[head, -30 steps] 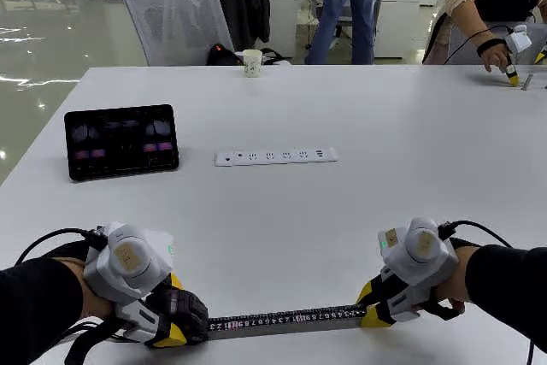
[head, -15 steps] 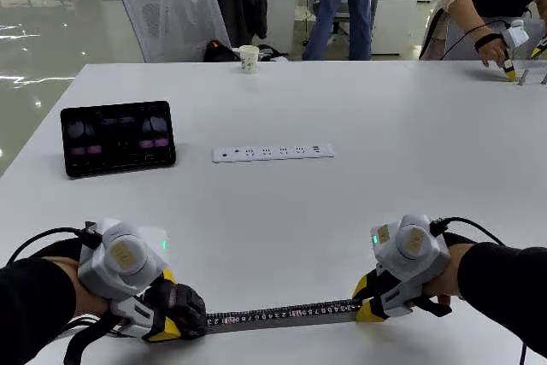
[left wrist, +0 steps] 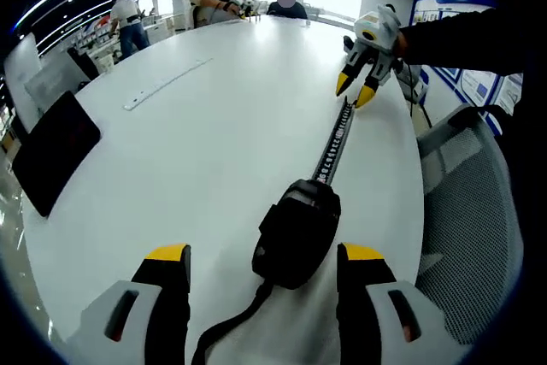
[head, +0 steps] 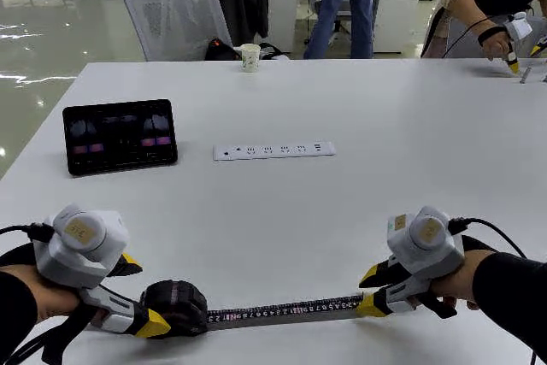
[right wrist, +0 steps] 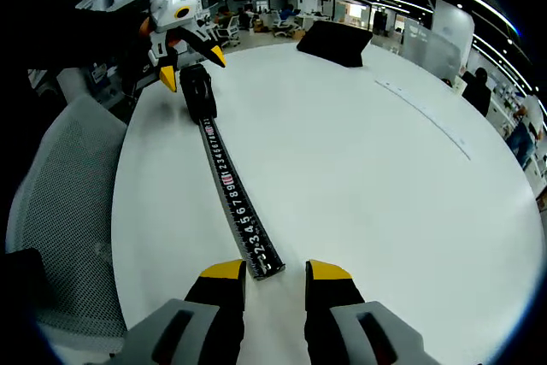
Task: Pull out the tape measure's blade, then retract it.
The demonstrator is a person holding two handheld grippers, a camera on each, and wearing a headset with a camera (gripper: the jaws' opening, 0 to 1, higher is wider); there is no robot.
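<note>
Tape measure (head: 173,306) is laid at the near left of the table (head: 342,108), its blade (head: 286,311) drawn out rightwards. The left hand-held gripper (left wrist: 265,254) and the right hand-held gripper (right wrist: 276,271) are both spread open, apparently to allow retraction.

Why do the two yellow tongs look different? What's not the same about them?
The left tongs gape wide, while the right tongs leave a narrower gap. The left tongs sit either side of the black tape measure case, seemingly without touching it. The right tongs point at the free end of the blade, which lies just ahead of their tips. Both have yellow tips, both are open, and neither squeezes anything.
</note>
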